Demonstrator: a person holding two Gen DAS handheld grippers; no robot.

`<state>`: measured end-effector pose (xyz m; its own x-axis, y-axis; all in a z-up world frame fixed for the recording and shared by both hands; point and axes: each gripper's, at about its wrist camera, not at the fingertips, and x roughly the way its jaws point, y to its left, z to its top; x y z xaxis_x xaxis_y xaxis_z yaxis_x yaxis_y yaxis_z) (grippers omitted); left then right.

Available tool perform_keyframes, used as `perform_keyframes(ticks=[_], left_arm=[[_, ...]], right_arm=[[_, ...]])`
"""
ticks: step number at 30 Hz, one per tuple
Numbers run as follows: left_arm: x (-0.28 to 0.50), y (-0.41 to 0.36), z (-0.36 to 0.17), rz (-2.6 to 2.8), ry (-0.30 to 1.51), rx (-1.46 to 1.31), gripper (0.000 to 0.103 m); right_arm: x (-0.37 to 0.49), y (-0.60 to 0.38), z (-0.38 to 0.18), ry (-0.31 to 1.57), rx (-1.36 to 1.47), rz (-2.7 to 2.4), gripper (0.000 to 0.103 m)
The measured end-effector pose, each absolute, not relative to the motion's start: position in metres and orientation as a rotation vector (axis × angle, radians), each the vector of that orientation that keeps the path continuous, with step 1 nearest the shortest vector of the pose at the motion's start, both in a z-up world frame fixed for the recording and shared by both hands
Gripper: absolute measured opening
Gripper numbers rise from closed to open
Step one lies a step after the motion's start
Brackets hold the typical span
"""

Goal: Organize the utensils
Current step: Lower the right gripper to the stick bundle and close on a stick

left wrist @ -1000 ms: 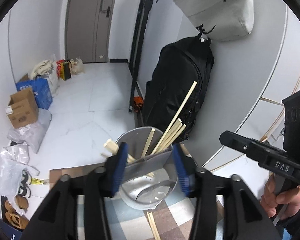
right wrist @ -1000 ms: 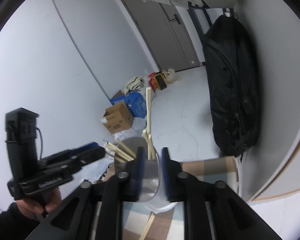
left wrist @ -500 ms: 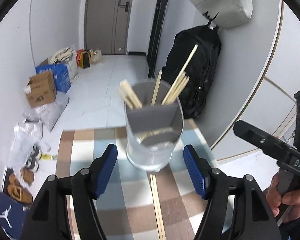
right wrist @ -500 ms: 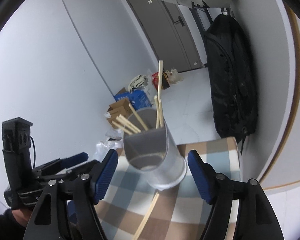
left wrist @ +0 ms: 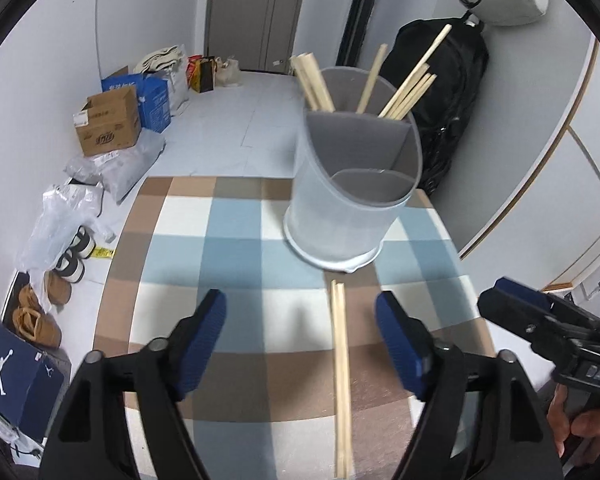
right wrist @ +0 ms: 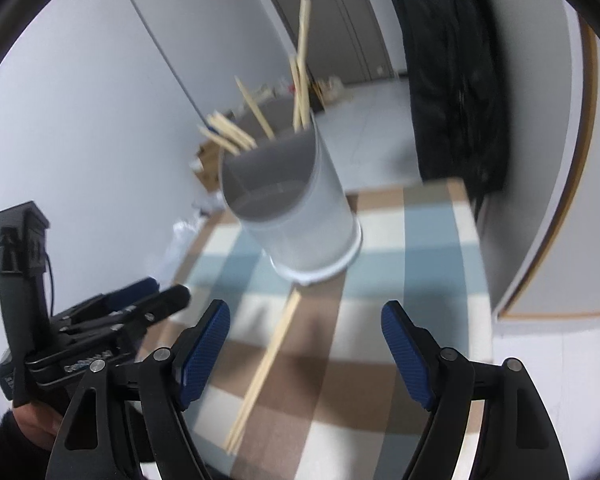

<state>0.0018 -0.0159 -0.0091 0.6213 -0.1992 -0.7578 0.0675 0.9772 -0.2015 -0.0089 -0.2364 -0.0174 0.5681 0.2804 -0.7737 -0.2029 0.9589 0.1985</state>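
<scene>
Nearest, the left gripper (left wrist: 300, 336) and the right gripper (right wrist: 306, 344) are seen with fingers spread wide, nothing held. Between them, one pair of chopsticks (left wrist: 340, 376) is left lying on the checked cloth (left wrist: 236, 248), its far end touching the holder (left wrist: 352, 200). Several chopsticks are already stood inside, so the task is judged mostly done. "DAS" is read on the right gripper's body.
</scene>
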Motion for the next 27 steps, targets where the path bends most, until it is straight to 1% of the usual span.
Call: perform_keyframes(ticks=[2, 5, 6, 7, 8, 10, 17, 19, 22, 25, 27], left_arm=[[0.001, -0.01, -0.013, -0.14, 0.888, -0.158, 0.075], [0.001, -0.001, -0.019, -0.106, 0.894, -0.167, 0.075], [0.001, 0.001, -0.021, -0.099, 0.899, -0.173, 0.075], [0.001, 0.004, -0.023, -0.097, 0.905, -0.184, 0.075], [0.001, 0.006, -0.024, -0.094, 0.909, -0.191, 0.075], [0.001, 0.01, -0.027, -0.089, 0.914, -0.193, 0.076], [0.003, 0.026, -0.029, -0.057, 0.928, -0.216, 0.076], [0.003, 0.029, -0.029, -0.059, 0.937, -0.24, 0.076], [0.002, 0.033, -0.028, -0.063, 0.939, -0.254, 0.076], [0.001, 0.038, -0.027, -0.056, 0.936, -0.26, 0.076], [0.001, 0.04, -0.026, -0.049, 0.935, -0.258, 0.076]], right_arm=[[-0.005, -0.234, -0.031, 0.984, 0.092, 0.29, 0.063], [0.001, -0.227, -0.053, 1.058, 0.082, 0.295, 0.056], [0.003, -0.225, -0.059, 1.08, 0.083, 0.298, 0.051], [0.005, -0.223, -0.063, 1.093, 0.081, 0.296, 0.048], [0.009, -0.219, -0.069, 1.112, 0.078, 0.289, 0.048], [0.015, -0.212, -0.08, 1.142, 0.071, 0.286, 0.043], [0.026, -0.183, -0.104, 1.185, -0.019, 0.258, 0.04], [0.028, -0.176, -0.11, 1.193, -0.043, 0.251, 0.035], [0.026, -0.165, -0.117, 1.19, -0.101, 0.233, 0.034], [0.025, -0.16, -0.118, 1.181, -0.16, 0.198, 0.024], [0.025, -0.161, -0.118, 1.178, -0.174, 0.187, 0.02]])
